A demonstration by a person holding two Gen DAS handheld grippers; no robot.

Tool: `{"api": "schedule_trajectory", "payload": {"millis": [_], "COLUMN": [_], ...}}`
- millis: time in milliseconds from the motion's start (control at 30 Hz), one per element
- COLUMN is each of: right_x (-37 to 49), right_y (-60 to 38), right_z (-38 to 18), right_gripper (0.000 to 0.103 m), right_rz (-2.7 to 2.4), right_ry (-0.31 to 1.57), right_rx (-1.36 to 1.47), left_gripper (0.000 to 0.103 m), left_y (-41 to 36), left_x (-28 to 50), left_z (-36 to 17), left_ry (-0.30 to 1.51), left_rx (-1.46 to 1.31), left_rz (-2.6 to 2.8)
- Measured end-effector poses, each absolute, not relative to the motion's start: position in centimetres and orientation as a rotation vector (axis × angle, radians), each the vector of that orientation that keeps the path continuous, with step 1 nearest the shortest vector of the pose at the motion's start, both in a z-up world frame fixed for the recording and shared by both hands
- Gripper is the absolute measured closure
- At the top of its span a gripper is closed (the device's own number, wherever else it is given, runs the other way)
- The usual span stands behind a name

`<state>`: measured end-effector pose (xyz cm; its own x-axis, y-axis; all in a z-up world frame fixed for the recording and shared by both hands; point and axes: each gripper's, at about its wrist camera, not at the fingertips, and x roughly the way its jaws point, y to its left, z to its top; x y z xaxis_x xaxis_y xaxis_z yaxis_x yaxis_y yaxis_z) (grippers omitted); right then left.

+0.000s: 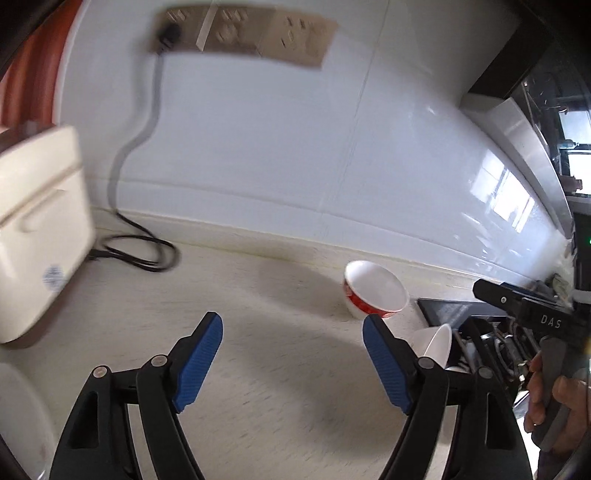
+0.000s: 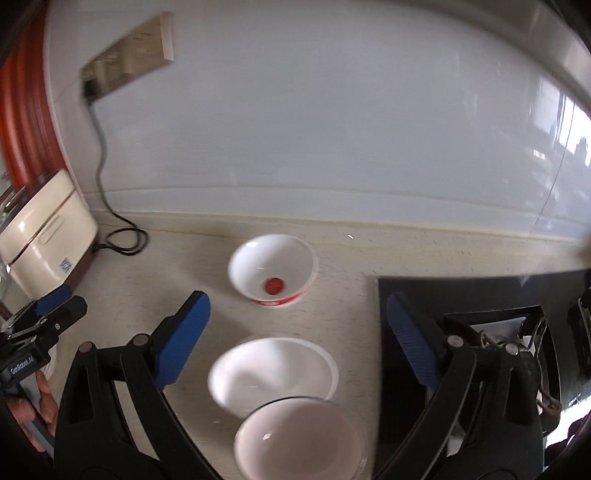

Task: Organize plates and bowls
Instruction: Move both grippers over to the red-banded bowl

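Note:
A white bowl with a red band [image 2: 272, 271] stands on the pale counter near the wall; it also shows in the left wrist view [image 1: 375, 290]. Two plain white bowls lie nearer: one [image 2: 273, 371] in the middle, another [image 2: 299, 441] at the bottom, overlapping it. My right gripper [image 2: 295, 314] is open and empty above them. My left gripper [image 1: 291, 338] is open and empty over bare counter, left of the red-banded bowl. A white dish [image 1: 18, 421] shows at the left wrist view's lower left edge.
A cream rice cooker [image 1: 37, 229] stands at the left with a black cable [image 1: 136, 251] running up to wall sockets [image 1: 243, 33]. A black stove top [image 2: 472, 314] lies to the right. The white tiled wall [image 2: 314, 129] is behind the counter.

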<state>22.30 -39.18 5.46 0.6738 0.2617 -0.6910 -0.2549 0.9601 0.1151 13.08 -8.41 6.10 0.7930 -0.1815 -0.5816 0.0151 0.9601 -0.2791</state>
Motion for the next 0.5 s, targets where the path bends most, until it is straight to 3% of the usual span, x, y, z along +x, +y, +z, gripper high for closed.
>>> {"api": "schedule_trajectory", "payload": {"millis": [367,500], "right_x": [31.0,32.8], "right_y": [-39.4,-39.0], "right_z": [1.1,-0.3], "right_gripper": [0.006,0.006], "right_rz": [0.378,0.413], "right_ry": [1.077,1.121], "right_rx": [0.073,0.108], "left_gripper": [0.024,0.033], "left_y": [-13.1,-14.3], "left_x": [24.2,27.0], "left_z": [2.7,0.6], "left_ry": [0.926,0.99], "left_rx": [-0.397,-0.422], "left_rz": [-0.242,-0.203]}}
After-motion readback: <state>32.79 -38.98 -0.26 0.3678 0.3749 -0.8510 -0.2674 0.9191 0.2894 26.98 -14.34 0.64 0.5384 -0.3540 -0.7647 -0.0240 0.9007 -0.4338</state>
